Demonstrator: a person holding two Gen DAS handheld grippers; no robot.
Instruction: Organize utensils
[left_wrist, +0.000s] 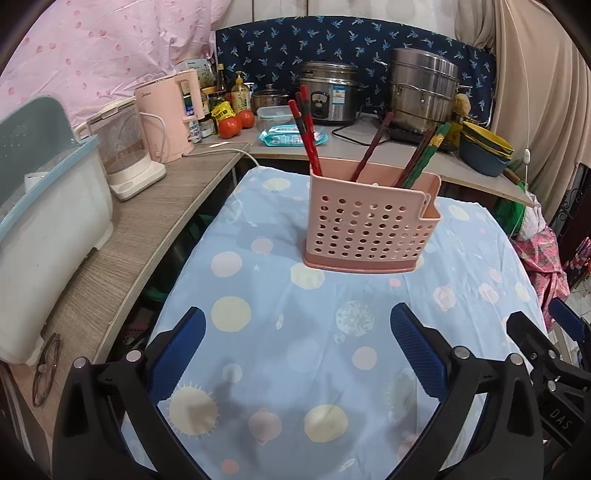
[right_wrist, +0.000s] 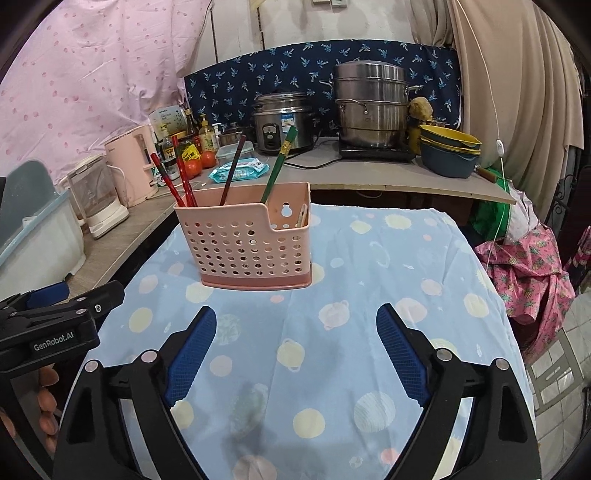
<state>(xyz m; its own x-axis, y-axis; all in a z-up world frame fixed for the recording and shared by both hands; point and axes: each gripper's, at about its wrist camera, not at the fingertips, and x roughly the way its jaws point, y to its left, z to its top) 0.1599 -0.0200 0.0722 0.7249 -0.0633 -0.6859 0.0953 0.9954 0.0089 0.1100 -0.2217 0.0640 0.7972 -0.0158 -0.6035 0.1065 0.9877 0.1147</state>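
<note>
Blue planet-print tablecloth (left_wrist: 288, 354) bare in the near half. Left gripper (left_wrist: 297, 347) and right gripper (right_wrist: 295, 347) hover over it side by side, jaws wide, nothing between. Pink utensil holder (left_wrist: 369, 225) stands toward the far edge; chopsticks (left_wrist: 308, 133) upright inside. Judgement: sorting looks finished; back off without nudging holder.
</note>
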